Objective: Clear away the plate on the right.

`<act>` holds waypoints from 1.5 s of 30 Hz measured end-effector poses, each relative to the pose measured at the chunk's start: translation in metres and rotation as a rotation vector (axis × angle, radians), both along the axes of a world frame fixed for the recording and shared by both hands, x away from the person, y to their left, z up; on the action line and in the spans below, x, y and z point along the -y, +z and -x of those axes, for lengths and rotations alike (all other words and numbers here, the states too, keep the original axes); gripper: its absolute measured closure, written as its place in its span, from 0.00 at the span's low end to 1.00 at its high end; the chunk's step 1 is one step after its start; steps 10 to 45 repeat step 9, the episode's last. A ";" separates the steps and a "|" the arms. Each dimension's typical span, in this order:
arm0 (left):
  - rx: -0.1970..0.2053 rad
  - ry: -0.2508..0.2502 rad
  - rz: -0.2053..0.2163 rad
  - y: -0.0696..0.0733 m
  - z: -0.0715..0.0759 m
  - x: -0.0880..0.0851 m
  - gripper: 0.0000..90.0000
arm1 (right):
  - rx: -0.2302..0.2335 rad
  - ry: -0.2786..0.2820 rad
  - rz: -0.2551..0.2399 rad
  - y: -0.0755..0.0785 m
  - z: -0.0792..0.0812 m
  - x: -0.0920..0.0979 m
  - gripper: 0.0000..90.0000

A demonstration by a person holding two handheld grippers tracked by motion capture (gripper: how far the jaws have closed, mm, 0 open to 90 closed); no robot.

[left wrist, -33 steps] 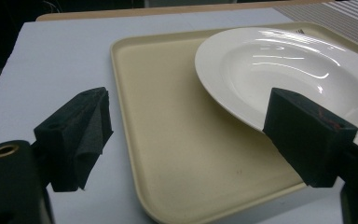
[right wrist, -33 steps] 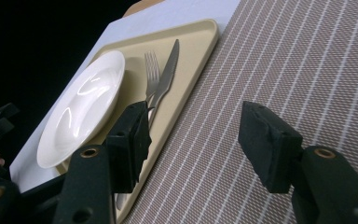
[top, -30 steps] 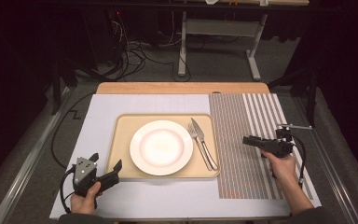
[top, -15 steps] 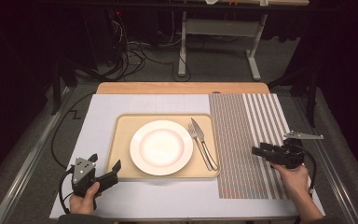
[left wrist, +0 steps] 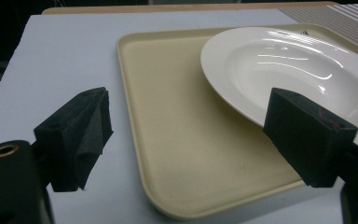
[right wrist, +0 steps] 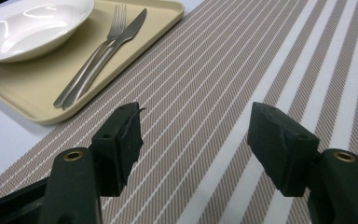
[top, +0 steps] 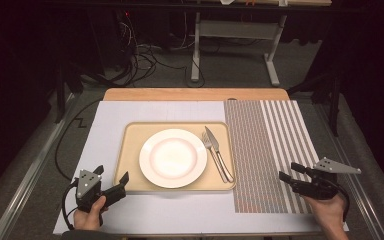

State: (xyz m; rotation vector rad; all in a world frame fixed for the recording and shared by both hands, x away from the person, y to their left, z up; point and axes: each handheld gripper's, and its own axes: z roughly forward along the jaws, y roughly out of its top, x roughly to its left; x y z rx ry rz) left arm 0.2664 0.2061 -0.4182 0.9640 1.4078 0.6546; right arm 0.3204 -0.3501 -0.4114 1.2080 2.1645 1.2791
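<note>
Right gripper [top: 286,178] over the striped mat [top: 270,150] at 4 o'clock of the tray [top: 130,150], jaws just opened wider, nothing between. Left gripper [top: 111,181] at the tray's 7 o'clock corner, wide apart, empty. Fork [top: 216,156] and knife [top: 217,150] touching, at 3 o'clock of the plate [top: 173,158].

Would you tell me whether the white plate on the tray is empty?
Empty: the plate shows a bare white bowl; fork and knife lie beside it.

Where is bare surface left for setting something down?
The striped mat right of the tray is bare up to the right gripper. The white sheet left of and behind the tray is free. The tray is crowded: plate, fork, knife.
</note>
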 end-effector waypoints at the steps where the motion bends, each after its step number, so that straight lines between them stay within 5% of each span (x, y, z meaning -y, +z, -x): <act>1: 0.001 0.000 0.002 0.000 0.000 0.000 0.18 | 0.002 -0.004 0.000 -0.002 0.003 0.002 0.39; 6: 0.001 -0.001 0.002 0.000 0.000 0.001 0.18 | 0.020 -0.020 -0.008 -0.004 0.014 0.007 0.39; 45: -0.002 -0.003 -0.002 0.000 -0.001 0.001 0.18 | 0.029 -0.020 -0.010 -0.004 0.013 0.007 0.38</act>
